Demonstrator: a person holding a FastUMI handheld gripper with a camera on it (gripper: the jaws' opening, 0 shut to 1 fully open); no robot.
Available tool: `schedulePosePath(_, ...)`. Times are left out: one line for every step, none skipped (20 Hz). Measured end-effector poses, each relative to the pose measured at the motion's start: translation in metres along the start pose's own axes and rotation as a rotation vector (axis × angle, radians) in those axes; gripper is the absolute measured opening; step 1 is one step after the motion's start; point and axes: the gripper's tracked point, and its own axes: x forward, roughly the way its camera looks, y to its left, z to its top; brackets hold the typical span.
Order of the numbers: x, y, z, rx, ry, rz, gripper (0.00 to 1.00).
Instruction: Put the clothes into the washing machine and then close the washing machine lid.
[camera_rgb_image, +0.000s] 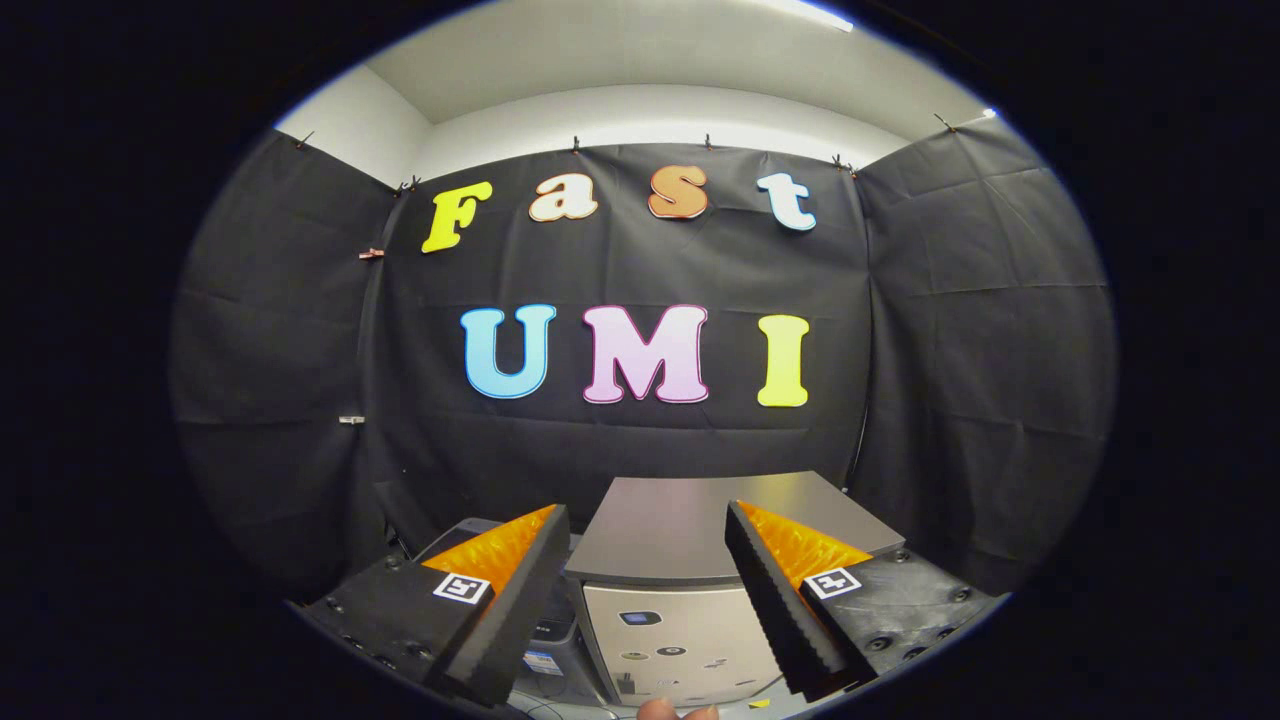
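The tool (648, 610) is sitting wide open, its two fingers spread far apart and gripping nothing. Between the fingers and just beyond them, at about 12 o'clock, the washing machine (680, 630) is standing with its flat grey lid (700, 525) lying shut on top. A bit of a person's hand (675, 711) is peeking in at 6 o'clock, just below the machine's front.
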Motion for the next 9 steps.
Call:
schedulePosePath(0.0002,-0.0010,-0.0013,0.000,0.001,0.000,0.98)
schedulePosePath(0.0001,-0.0003,-0.0017,0.000,0.003,0.001,0.98)
schedulePosePath(0.0012,-0.0005,-0.0025,0.000,0.006,0.001,0.98)
schedulePosePath(0.0015,-0.0007,-0.0030,-0.001,0.005,0.002,0.98)
schedulePosePath(0.0014,-0.0007,-0.0026,-0.002,0.005,0.002,0.98)
schedulePosePath(0.0010,-0.0006,-0.0029,-0.002,0.005,0.001,0.98)
schedulePosePath(0.0004,-0.0010,-0.0027,-0.002,0.005,0.002,0.98)
schedulePosePath(0.0010,-0.0010,-0.0032,-0.002,0.006,0.002,0.98)
schedulePosePath(-0.0001,-0.0014,-0.0035,-0.002,0.006,0.002,0.98)
